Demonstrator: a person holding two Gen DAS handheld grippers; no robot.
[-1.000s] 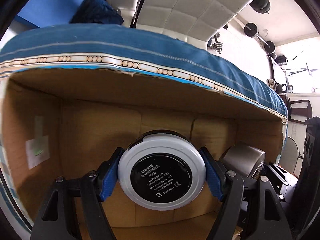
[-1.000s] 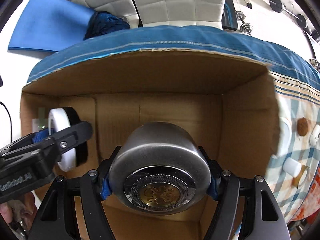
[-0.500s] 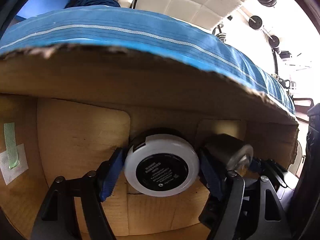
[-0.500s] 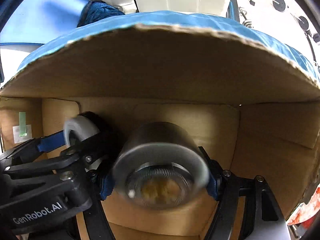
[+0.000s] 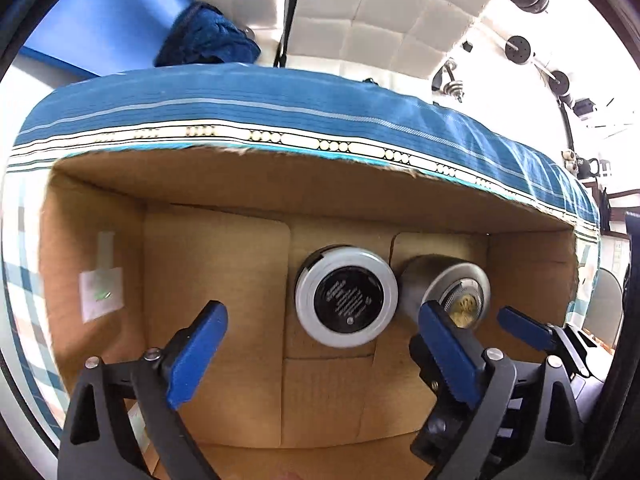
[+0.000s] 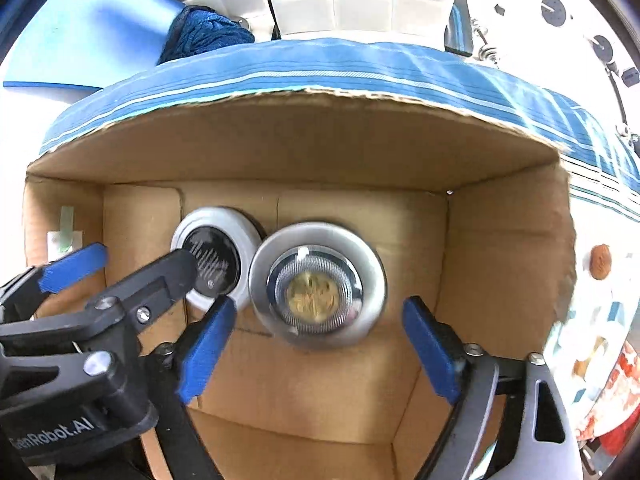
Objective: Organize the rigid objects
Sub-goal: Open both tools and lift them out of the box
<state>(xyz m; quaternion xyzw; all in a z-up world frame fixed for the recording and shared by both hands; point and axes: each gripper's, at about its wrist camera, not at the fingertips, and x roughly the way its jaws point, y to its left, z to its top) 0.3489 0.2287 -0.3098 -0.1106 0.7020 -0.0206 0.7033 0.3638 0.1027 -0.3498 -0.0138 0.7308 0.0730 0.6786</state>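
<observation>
Now two round things lie touching in one cardboard box (image 5: 96, 216): one white-rimmed compact (image 5: 346, 295), one silver tin (image 6: 317, 285); left tool (image 5: 326, 344) and right tool (image 6: 320, 344) both opening, released, gripping nothing

A bed (image 5: 320, 108) covered in a blue striped spread is seen carrying an open cardboard box (image 6: 500, 240), with a crumpled dark blue cloth (image 5: 208, 40) lying at its far edge and a few small bits (image 6: 601, 261) scattered beside the box.
</observation>
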